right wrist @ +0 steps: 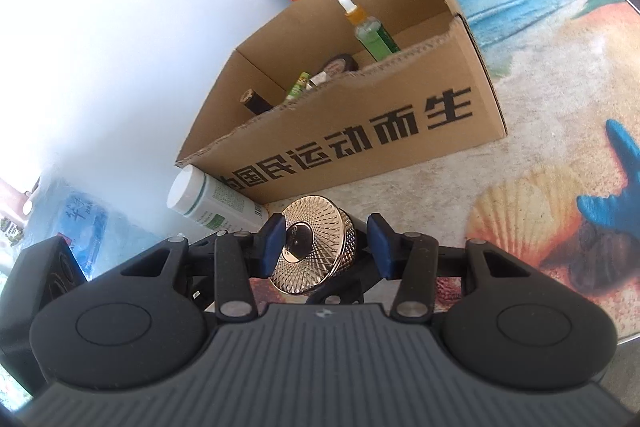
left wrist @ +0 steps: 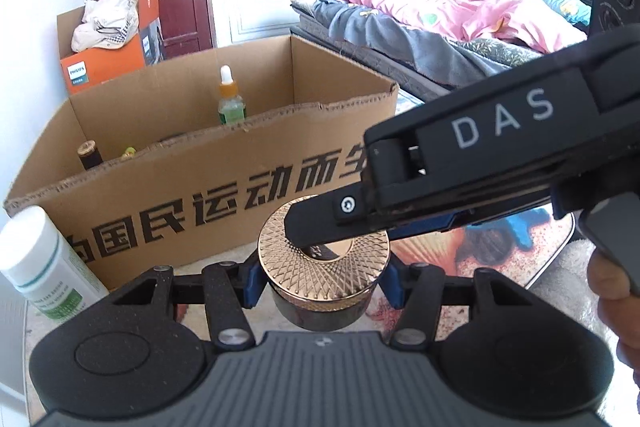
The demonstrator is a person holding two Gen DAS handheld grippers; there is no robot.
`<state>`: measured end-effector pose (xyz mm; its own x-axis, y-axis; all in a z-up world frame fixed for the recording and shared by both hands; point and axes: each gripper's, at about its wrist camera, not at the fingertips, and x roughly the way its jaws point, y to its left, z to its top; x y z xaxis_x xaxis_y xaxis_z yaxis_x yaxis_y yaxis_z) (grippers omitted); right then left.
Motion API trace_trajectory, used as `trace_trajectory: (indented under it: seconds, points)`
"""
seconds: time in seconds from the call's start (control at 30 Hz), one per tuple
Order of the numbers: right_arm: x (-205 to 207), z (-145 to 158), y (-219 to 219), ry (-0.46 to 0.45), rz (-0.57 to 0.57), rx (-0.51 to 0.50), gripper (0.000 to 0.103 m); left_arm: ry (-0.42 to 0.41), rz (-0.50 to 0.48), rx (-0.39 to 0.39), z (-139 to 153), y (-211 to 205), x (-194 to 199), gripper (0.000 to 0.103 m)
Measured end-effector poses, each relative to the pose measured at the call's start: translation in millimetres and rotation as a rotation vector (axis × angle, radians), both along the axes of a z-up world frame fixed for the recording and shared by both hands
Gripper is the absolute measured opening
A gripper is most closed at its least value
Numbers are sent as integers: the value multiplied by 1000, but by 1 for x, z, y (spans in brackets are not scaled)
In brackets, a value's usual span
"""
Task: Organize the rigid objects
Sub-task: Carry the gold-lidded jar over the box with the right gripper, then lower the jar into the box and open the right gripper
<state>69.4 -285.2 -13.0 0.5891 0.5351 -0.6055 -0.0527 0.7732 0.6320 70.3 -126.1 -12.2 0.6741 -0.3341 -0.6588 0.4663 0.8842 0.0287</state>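
Sitting between left gripper (left wrist: 322, 281) pads | gold-lidded jar (left wrist: 324, 263) | off the table

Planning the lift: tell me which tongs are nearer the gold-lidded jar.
Left. The left tongs clamp the jar on both sides; the right tongs straddle its lid, one pad apart.
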Motion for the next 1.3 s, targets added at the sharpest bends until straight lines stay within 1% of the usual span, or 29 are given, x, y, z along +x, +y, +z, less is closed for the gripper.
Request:
trace_trajectory:
  seconds: [0.2, 0.3, 0.4, 0.5, 0.6, 0.67, 0.8, 0.87, 0.93, 1.0, 1.23, 1.3]
  points:
    - [6, 50, 7, -128, 35, -40, 45, -103, 23, -10, 48, 4, 8, 57]
    - [19, 75, 7, -181, 54, -68, 45, -117, 30, -36, 67, 4, 25, 57]
    - [38, 92, 5, -204, 72, -87, 45, -105, 35, -58, 78, 5, 46, 57]
    - [64, 98, 3, -191, 87, -107, 45, -49, 40, -87, 80, 6, 75, 57]
    - [95, 94, 0, -143, 93, -126, 45, 46, 40, -117, 70, 10, 108, 57]
    - [117, 85, -2, -104, 98, -122, 45, 91, 48, -116, 64, 10, 126, 57]
    - [157, 66, -7, -19, 115, -97, 45, 143, 68, -60, 48, 3, 152, 57]
    - [174, 54, -5, 27, 132, -95, 46, 193, 82, -53, 40, 3, 164, 57]
    - [186, 44, -1, 65, 148, -104, 46, 252, 101, -68, 31, 5, 177, 57]
    - [195, 36, 5, 85, 169, -130, 46, 288, 113, -76, 24, 8, 184, 57]
    - [213, 20, 19, 130, 223, -203, 46, 376, 147, -85, 6, 8, 203, 57]
    - [217, 16, 21, 141, 229, -210, 46, 398, 154, -97, 5, 10, 204, 58]
